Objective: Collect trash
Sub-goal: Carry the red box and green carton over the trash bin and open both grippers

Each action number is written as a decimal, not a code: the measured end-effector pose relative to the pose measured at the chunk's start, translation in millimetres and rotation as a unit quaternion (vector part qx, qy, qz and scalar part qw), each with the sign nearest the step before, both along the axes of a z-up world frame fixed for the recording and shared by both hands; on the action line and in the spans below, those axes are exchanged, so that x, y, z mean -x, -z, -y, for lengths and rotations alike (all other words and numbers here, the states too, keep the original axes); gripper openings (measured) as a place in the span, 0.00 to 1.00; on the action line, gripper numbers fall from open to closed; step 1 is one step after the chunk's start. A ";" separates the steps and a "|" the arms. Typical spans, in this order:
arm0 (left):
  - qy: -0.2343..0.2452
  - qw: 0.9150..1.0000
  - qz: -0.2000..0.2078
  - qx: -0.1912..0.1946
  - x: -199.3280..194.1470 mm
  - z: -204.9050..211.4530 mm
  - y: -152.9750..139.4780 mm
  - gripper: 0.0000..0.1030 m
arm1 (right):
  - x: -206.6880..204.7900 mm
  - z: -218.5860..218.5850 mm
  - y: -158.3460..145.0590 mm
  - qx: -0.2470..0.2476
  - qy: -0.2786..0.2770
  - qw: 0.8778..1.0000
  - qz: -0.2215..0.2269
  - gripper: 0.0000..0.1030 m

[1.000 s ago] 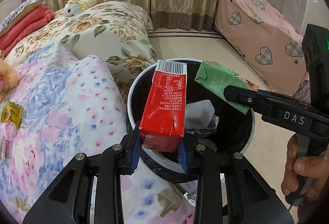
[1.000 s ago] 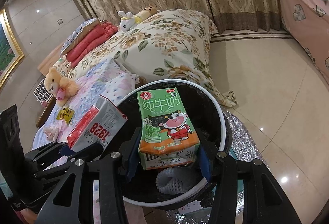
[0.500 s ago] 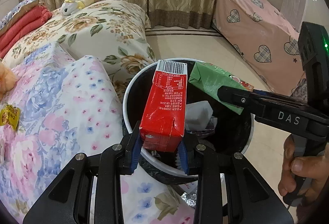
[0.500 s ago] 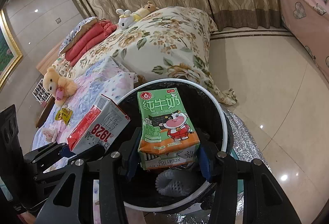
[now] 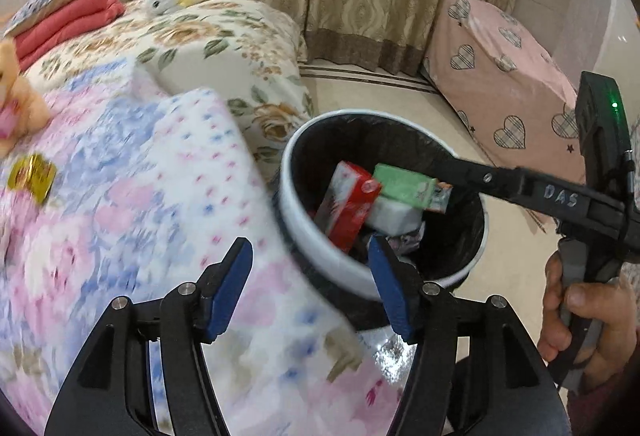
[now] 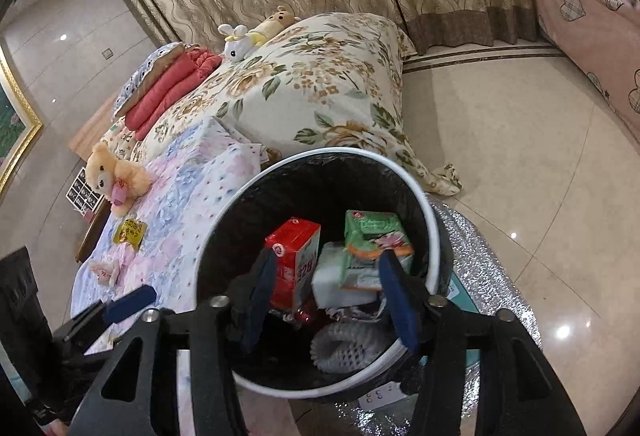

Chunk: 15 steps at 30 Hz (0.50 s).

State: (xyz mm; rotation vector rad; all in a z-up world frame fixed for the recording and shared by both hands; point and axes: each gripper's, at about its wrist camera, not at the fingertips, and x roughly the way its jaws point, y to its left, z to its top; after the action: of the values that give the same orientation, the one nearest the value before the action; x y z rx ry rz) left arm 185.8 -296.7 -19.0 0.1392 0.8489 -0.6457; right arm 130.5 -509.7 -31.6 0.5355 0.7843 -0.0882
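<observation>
Left gripper (image 5: 310, 286) and right gripper (image 6: 326, 296): jaws opening, nothing between. Red carton (image 6: 296, 256) and green milk carton (image 6: 374, 242) lie in the lined bin (image 6: 430, 220), apparently just dropped.

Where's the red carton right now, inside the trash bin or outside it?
Inside. The red carton lies tilted within the trash bin's black-lined rim, beside the green carton, with no tool pad touching it.
</observation>
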 end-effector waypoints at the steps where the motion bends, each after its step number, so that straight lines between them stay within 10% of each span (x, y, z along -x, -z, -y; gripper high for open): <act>1: -0.007 1.000 -0.004 0.003 1.0 -7.8 1.2 0.60 | 1.0 -3.9 -1.7 -0.001 -0.003 1.000 0.002 0.62; 15: -0.127 0.991 -0.007 0.028 10.1 -128.5 7.9 0.73 | -7.3 -96.0 -26.9 0.013 -0.087 0.995 0.046 0.79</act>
State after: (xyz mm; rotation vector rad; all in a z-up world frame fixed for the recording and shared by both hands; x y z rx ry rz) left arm 175.7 -168.2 -26.9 -0.0255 0.8443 -0.4305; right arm 137.7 -413.6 -4.7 0.4415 0.7347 0.0861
